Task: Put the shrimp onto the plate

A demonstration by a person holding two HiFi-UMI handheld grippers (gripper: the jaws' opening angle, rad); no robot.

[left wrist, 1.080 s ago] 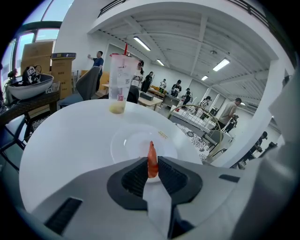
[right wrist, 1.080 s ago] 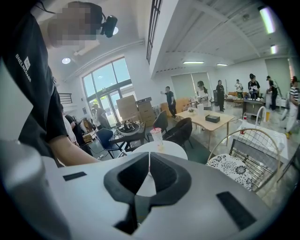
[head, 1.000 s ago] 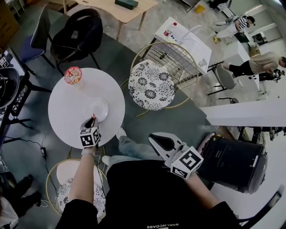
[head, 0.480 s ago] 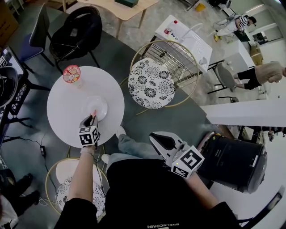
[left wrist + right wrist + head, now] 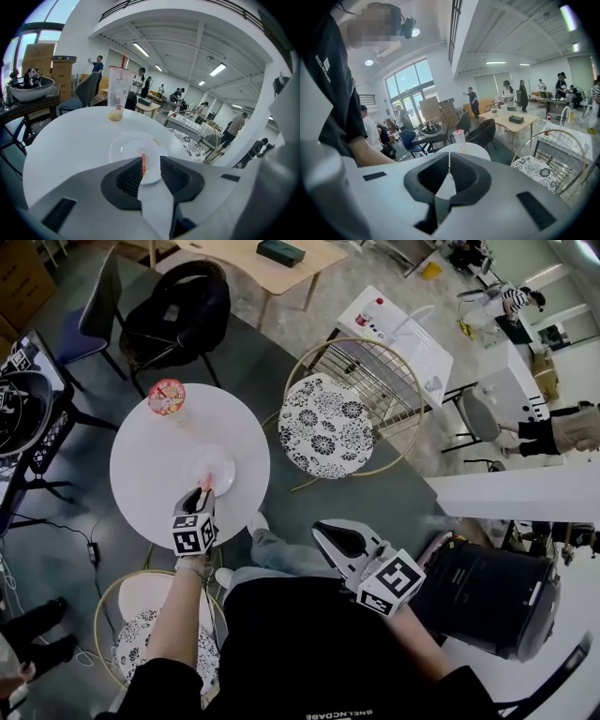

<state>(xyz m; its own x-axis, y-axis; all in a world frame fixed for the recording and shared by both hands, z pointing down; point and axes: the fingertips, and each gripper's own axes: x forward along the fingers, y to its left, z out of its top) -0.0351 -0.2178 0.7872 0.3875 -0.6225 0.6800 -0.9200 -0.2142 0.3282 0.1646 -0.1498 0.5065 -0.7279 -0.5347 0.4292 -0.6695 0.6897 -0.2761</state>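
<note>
Left tool hovering, jaws parted, over round glossy white plate on smooth white table; slim orange shrimp showing between ribbed pads. Right tool closed, empty.

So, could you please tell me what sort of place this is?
Probably an open-plan office or lab break area: a round white table, wire chairs with patterned cushions, and stacked cardboard boxes.

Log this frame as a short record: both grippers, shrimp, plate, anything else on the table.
left gripper: jaws apart, over the plate
shrimp: between those jaws, against one pad; whether it rests on the plate, cannot tell
plate: white, on the round white table
cup: upright, far side of the table
right gripper: shut, empty, away from the table
</note>
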